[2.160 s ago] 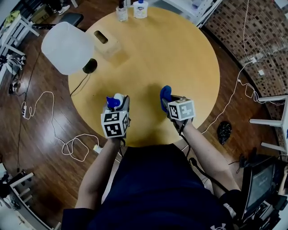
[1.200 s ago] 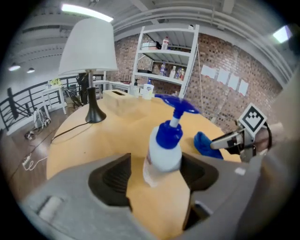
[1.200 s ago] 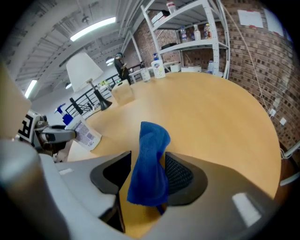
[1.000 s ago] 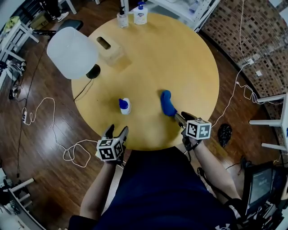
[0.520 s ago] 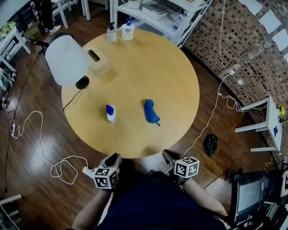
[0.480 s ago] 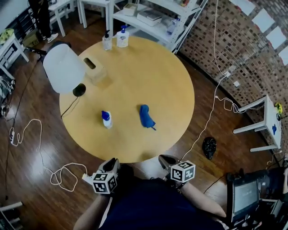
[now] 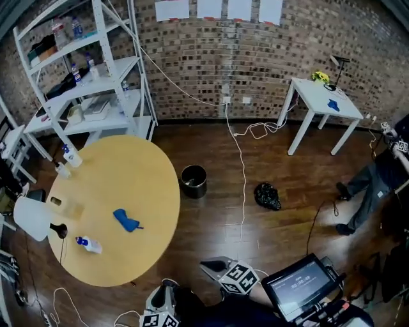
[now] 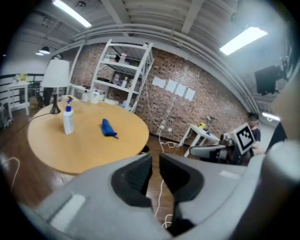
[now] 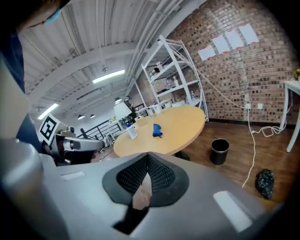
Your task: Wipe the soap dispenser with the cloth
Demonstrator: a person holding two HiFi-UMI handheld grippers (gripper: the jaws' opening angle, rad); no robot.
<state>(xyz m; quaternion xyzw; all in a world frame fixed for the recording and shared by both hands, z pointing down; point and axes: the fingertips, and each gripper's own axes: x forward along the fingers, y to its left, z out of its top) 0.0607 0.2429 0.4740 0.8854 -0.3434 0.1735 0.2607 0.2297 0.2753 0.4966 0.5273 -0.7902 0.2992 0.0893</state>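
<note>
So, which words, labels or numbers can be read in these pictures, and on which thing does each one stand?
No text here can be read.
Wall sheets: too small.
Screen: blurred lines.
Soap dispenser label: too small.
Marker cube: square pattern only, no letters.

Brick wall (image 7: pixel 211 57), dark wood floor (image 7: pixel 255 166), white shelving (image 7: pixel 96 70), round wooden table (image 7: pixel 137 185)

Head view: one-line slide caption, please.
Soap dispenser and blue cloth sit apart on round table; left gripper and right gripper shut, empty, off it.
</note>
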